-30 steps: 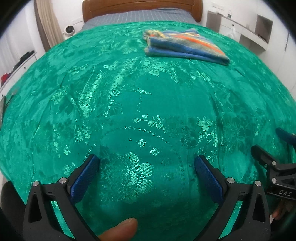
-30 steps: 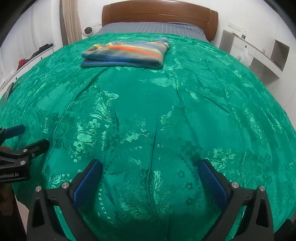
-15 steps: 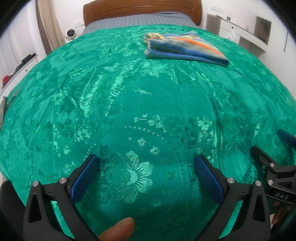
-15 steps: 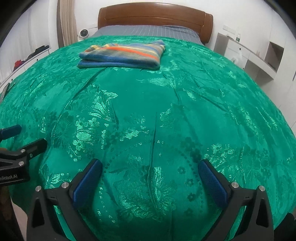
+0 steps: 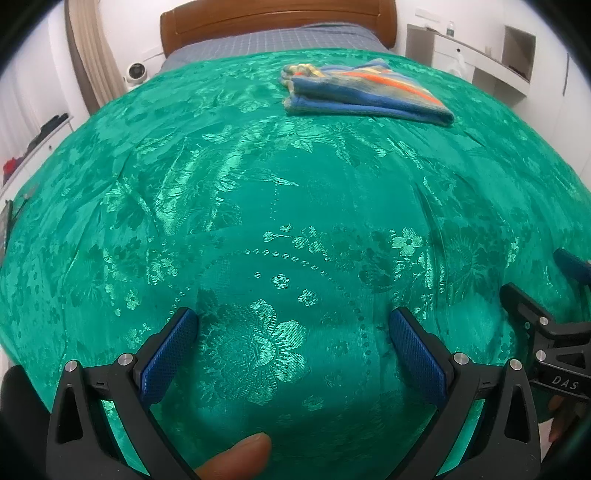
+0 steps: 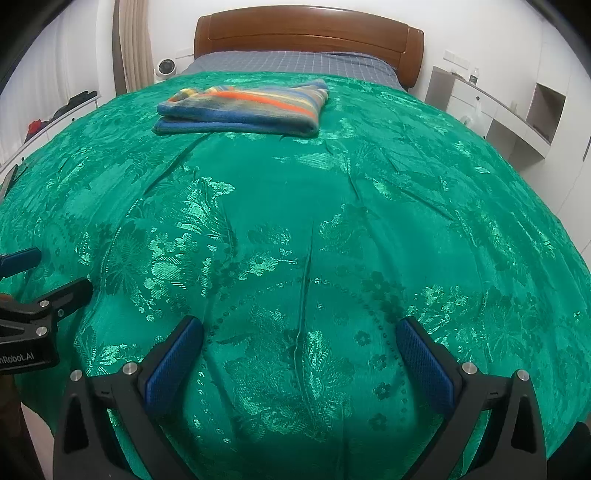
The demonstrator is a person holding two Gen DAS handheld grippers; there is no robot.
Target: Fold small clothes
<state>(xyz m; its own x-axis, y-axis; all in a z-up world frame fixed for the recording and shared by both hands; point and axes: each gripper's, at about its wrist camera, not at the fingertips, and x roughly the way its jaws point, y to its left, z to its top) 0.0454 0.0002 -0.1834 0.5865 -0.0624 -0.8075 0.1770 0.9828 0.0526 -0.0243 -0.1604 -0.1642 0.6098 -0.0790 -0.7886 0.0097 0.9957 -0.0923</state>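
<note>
Both claws have drawn back toward the near edge of the bed. Left claw and right claw stand apart, empty. Striped garment lies folded at the far side, well apart; folding appears complete.

My two wrist views sit low at the foot of the green bedspread, both facing the wooden headboard, sharing the striped folded garment near the top of each frame.
</note>
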